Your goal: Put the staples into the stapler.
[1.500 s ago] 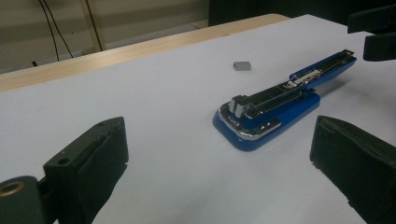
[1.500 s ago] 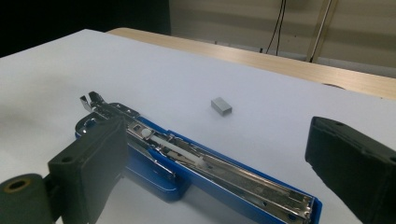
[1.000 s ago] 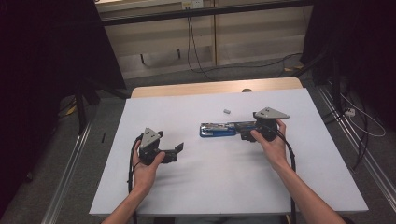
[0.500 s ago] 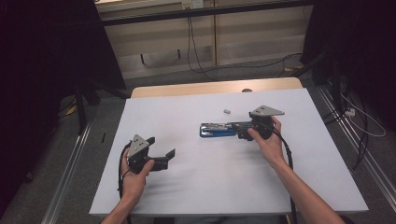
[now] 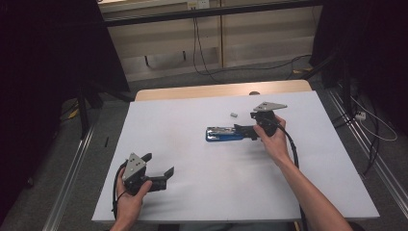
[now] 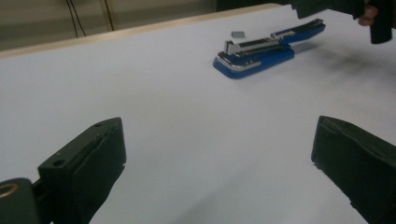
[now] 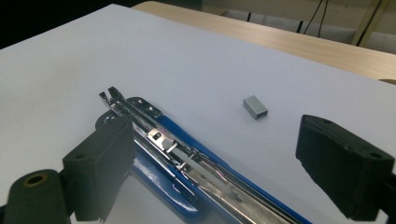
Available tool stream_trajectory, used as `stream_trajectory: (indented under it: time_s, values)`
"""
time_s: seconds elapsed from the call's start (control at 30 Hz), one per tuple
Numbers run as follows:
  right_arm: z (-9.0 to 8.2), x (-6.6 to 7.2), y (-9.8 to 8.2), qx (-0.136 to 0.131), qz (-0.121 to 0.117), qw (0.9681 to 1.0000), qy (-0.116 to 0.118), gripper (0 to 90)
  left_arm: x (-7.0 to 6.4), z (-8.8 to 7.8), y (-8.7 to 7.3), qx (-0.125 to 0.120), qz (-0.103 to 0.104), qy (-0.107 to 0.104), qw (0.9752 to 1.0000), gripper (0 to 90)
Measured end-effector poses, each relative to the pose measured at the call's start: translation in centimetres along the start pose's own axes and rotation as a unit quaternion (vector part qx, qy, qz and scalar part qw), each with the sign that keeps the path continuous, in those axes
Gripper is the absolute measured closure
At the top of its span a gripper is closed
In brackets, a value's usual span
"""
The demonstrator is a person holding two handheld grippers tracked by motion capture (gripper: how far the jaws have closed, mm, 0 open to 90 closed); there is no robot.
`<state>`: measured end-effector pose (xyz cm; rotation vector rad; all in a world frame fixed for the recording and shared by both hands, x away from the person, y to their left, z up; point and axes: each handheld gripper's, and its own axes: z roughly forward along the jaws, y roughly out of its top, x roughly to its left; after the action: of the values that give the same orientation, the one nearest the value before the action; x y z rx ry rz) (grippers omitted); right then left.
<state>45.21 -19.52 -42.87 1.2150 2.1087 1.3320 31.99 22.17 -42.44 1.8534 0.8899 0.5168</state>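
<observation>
A blue stapler [image 5: 222, 134] lies folded open on the white table, its metal staple rail [image 7: 187, 156] bared. A small grey block of staples [image 5: 234, 115] rests just beyond it. My right gripper [image 5: 244, 130] hovers at the stapler's right end with its jaws wide; in the right gripper view [image 7: 217, 133] the stapler [image 7: 154, 172] runs under the left jaw and neither pad presses on it. My left gripper [image 5: 159, 164] is open near the table's front left corner, nothing between its jaws [image 6: 219, 154]. Far off in the left gripper view lie the stapler [image 6: 261, 49] and the staples [image 6: 237, 33].
The white table top [image 5: 192, 110] has a wooden strip [image 5: 216, 90] along its far edge. Beyond it are a wall panel and cables on the floor [image 5: 211, 67]. Metal rails [image 5: 72, 178] run along the floor beside the table.
My left gripper has drawn back toward the near left corner of the table. The right gripper has shifted slightly toward the far side at the stapler's end. The stapler has stayed put.
</observation>
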Motion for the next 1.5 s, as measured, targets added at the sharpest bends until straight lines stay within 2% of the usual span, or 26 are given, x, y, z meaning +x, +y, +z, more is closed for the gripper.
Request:
stream_trajectory:
  time_s: [0.07,0.13,0.3,0.43,0.53,0.6,0.7,0.8,0.87,0.9,1.03,1.1,1.23,1.5]
  values:
    - [0.5,-0.1,0.2,0.004,-0.005,1.0,0.0,12.4,-0.3,-0.2,-0.1,0.005,-0.006,0.001,1.0,3.8]
    - [1.0,-0.2,0.3,0.014,-0.004,0.9999,0.002,12.5,-0.5,-0.4,-0.1,0.001,-0.003,0.0,1.0,3.7]
    - [2.1,-0.7,0.9,0.018,0.016,0.9996,0.017,11.8,-0.8,-0.1,0.2,0.001,0.007,-0.012,0.9999,3.7]
    - [2.7,-1.1,1.6,0.024,0.004,0.9997,0.002,12.1,-1.2,0.1,0.3,-0.002,0.009,-0.017,0.9998,3.8]
    - [3.0,-1.4,2.2,0.037,0.0,0.9993,0.002,10.3,-1.3,0.1,0.4,-0.002,0.014,-0.02,0.9997,4.3]
    - [3.2,-1.5,2.5,0.038,-0.01,0.9992,-0.013,12.9,-1.2,0.1,0.4,-0.004,0.015,-0.014,0.9998,4.0]
    - [3.4,-1.7,2.9,0.056,-0.024,0.9982,-0.004,9.1,-1.0,0.1,0.5,-0.007,0.01,-0.006,0.9999,3.9]
    - [3.7,-2.1,3.3,0.055,-0.032,0.998,-0.006,11.8,-0.9,0.0,0.5,-0.007,0.005,-0.001,1.0,3.9]
    - [4.0,-2.5,3.5,0.079,-0.031,0.9964,-0.002,13.0,-0.9,0.0,0.5,-0.005,0.007,-0.002,1.0,3.7]
    - [4.0,-2.6,3.6,0.083,-0.033,0.996,-0.004,14.7,-0.9,0.0,0.5,-0.005,0.007,-0.002,1.0,3.7]
    - [4.1,-3.1,3.9,0.079,-0.032,0.9963,-0.008,21.4,-0.9,0.1,0.7,-0.009,0.007,-0.004,0.9999,3.7]
    - [4.2,-3.3,4.1,0.1,-0.035,0.9943,-0.008,23.5,-0.9,0.2,0.6,-0.007,0.008,-0.003,0.9999,3.7]
    - [4.6,-3.4,4.7,0.109,-0.042,0.9931,0.0,25.6,-0.8,0.3,0.5,-0.003,0.006,-0.005,1.0,3.7]
    - [6.5,-3.6,5.8,0.152,-0.063,0.9864,0.0,30.3,-0.7,0.2,0.5,-0.005,0.003,-0.005,1.0,3.7]
